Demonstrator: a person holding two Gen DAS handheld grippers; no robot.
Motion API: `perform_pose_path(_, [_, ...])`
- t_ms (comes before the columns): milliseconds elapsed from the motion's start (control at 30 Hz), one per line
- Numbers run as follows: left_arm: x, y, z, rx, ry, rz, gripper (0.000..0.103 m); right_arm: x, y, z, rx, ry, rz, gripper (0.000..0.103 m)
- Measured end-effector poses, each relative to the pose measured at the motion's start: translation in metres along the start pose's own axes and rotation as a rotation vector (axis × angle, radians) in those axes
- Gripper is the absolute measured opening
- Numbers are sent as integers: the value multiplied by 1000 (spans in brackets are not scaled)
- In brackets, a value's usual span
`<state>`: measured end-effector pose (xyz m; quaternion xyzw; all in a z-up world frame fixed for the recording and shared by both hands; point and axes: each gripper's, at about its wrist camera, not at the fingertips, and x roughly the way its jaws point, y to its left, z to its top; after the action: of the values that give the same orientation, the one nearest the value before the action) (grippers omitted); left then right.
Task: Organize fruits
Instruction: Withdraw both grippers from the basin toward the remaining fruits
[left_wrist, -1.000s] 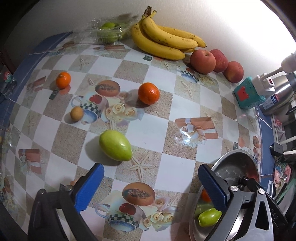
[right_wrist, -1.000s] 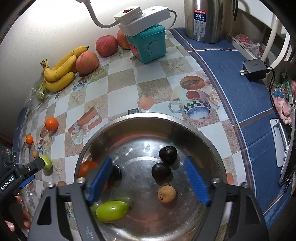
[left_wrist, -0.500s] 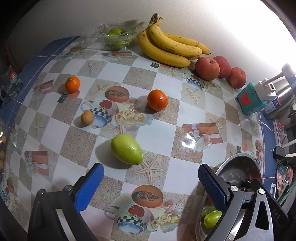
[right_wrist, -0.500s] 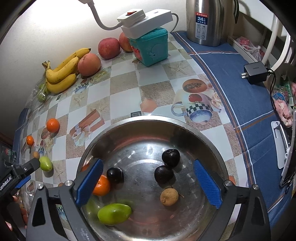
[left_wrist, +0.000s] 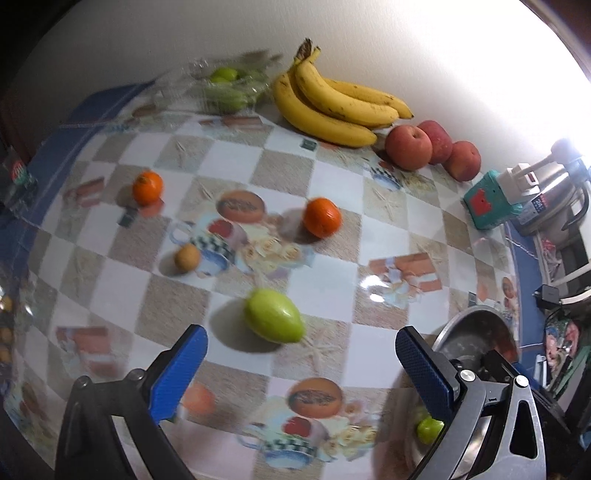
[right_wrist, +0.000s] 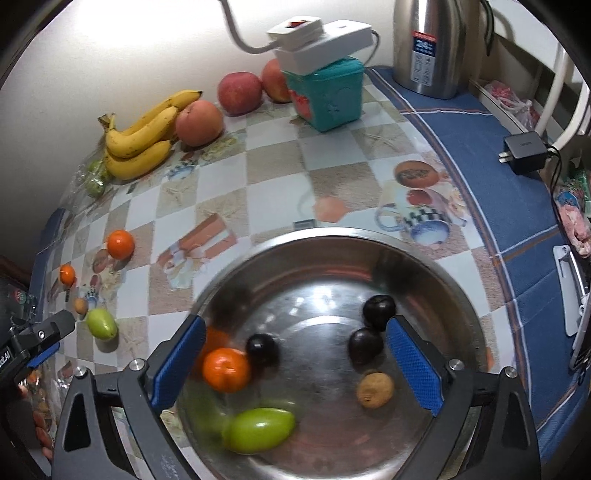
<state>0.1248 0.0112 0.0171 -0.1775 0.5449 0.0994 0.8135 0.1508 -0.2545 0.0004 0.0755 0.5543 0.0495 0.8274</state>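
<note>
A steel bowl (right_wrist: 332, 233) sits under my right gripper (right_wrist: 295, 325), which is open with nothing between its blue pads. In the bowl lie an orange (right_wrist: 226, 369), a green mango (right_wrist: 258, 430), three dark plums (right_wrist: 262, 349) and a small brown fruit (right_wrist: 375, 389). My left gripper (left_wrist: 300, 350) is also open and hovers over the checkered tablecloth, just short of a second green mango (left_wrist: 275, 315). Beyond that mango lie two oranges (left_wrist: 321, 217) (left_wrist: 147, 187) and a small brown fruit (left_wrist: 187, 257).
Bananas (left_wrist: 332, 107), three apples (left_wrist: 408, 147) and a clear box of green fruit (left_wrist: 225, 88) line the wall. A teal box (right_wrist: 327, 96) with a power strip, a steel kettle (right_wrist: 428, 44) and a charger (right_wrist: 524, 153) stand at the right. The bowl's rim (left_wrist: 465, 321) is beside my left gripper.
The right jaws have spread wider, and the orange in the bowl now lies clear of the left finger. The left gripper has shifted, so the green mango sits nearer the gap between its fingers.
</note>
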Motion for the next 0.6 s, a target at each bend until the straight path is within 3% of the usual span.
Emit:
perform_pose_path(200, [1, 30, 10, 12, 2, 27, 103, 8, 28, -4, -52, 47, 7, 98])
perform_pose_path(400, [4, 68, 17, -7, -4, 133, 103, 9, 55, -7, -68, 47, 46, 98])
perform_pose_path(600, [8, 112, 19, -125, 18, 83, 103, 16, 97, -10, -130, 57, 91, 98])
